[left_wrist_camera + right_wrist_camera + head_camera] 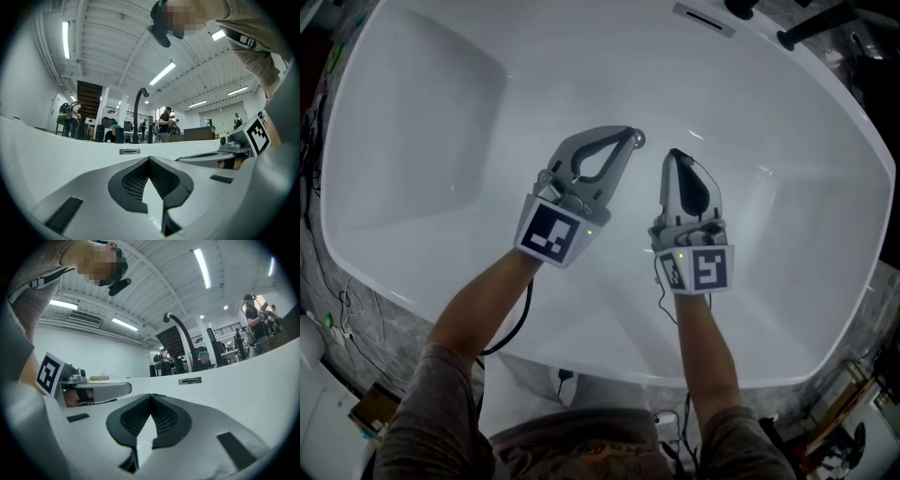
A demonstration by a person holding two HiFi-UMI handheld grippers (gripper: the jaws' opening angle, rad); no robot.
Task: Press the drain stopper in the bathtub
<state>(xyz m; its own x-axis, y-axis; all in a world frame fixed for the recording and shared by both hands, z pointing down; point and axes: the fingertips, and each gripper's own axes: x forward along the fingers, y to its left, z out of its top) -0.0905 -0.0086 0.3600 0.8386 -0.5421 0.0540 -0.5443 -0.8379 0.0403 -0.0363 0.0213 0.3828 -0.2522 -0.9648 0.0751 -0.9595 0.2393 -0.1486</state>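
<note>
Head view: small round chrome stopper [637,140] flat on the floor of the tub [441,112], no long axis to tell, right at the tip of the left gripper [626,136]; right gripper [675,154] just beside.
Left gripper view: jaws closed tip to tip, holding nothing; stopper hidden.
Right gripper view: tips together, likewise empty.

Seen from my head camera: the glossy white bathtub [431,122], a broad oval basin, with its small round chrome drain stopper [638,140] on the floor near the middle, just at my left gripper [628,135] tip.
</note>
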